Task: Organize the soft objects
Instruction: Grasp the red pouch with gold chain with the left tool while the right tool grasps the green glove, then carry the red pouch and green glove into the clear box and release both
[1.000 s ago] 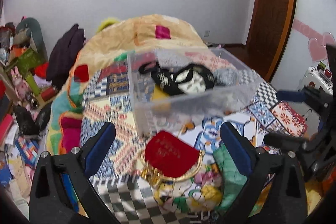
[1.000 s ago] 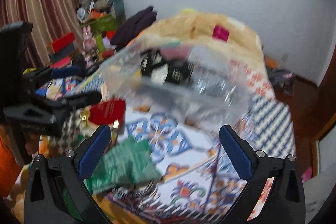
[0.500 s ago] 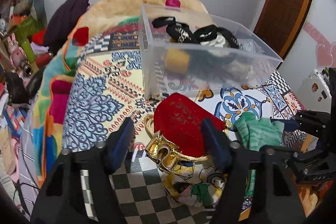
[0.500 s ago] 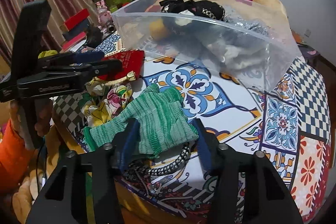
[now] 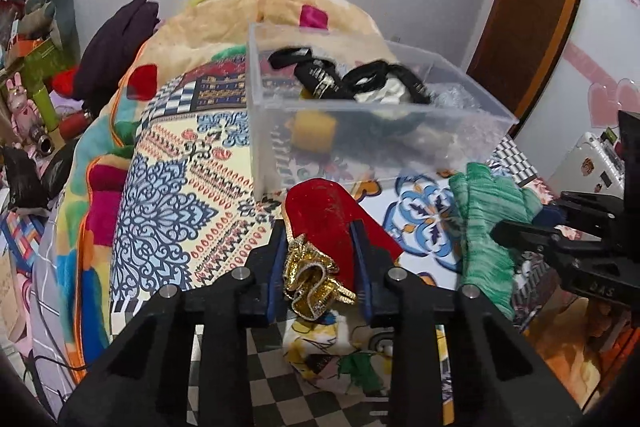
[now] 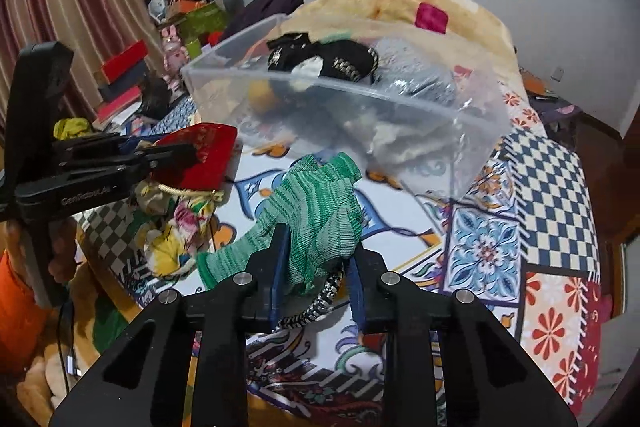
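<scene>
Two soft things are in hand at once. On the left, the left gripper has its jaws clamped on a red velvet pouch with gold trim, lifted just off the floral cloth bundle at the near edge of the bed. To the right, the right gripper has its jaws pinched on a green knitted glove, which droops over a braided black-and-white cord. Beyond both sits the clear plastic bin, already holding dark straps and a yellow item.

I'd worry the glove's trailing cuff snags the bin's rim, or the cord rides up with it. The slick pouch could also slide out.

Half a second ago both pairs of jaws stood wider around their targets; now they have closed and raised them.
</scene>
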Demonstrator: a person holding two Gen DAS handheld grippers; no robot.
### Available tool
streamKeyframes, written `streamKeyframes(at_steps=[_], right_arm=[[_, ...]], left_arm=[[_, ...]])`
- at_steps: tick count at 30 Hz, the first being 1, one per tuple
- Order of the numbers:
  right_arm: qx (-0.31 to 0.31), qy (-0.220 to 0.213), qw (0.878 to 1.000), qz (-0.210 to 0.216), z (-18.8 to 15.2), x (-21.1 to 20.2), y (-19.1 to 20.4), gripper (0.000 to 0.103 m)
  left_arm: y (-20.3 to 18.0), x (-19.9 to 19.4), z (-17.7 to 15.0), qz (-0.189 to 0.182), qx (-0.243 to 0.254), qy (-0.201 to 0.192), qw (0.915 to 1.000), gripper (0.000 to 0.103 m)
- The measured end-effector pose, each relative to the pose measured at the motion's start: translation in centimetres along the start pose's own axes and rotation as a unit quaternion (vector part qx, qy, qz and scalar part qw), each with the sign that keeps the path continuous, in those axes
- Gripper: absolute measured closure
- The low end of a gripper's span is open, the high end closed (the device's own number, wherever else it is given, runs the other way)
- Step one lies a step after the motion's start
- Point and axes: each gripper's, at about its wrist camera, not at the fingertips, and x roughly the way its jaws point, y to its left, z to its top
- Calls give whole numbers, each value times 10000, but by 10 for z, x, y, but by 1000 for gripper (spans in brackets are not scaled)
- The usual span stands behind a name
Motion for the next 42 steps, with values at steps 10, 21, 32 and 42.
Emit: streamKeyframes(at_steps=[10,21,32,42], right_arm=[[210,173,9996,-110,9,15,-16,59],[161,-144,9997,121,19,6,-11,90],[103,-1117,9935,201,64,-45,-1,90],[318,-1749,9839,-195,104,-53,-13,90]], left_arm=[[-26,-30,14,-164,337,-432,9984,73],[-28,-34,25,-277,284,-566,9976,73],[-28,-53,62,-207,228,-1103,9934,73],[-21,-44,99,-89,-36,-1424,9898,73]])
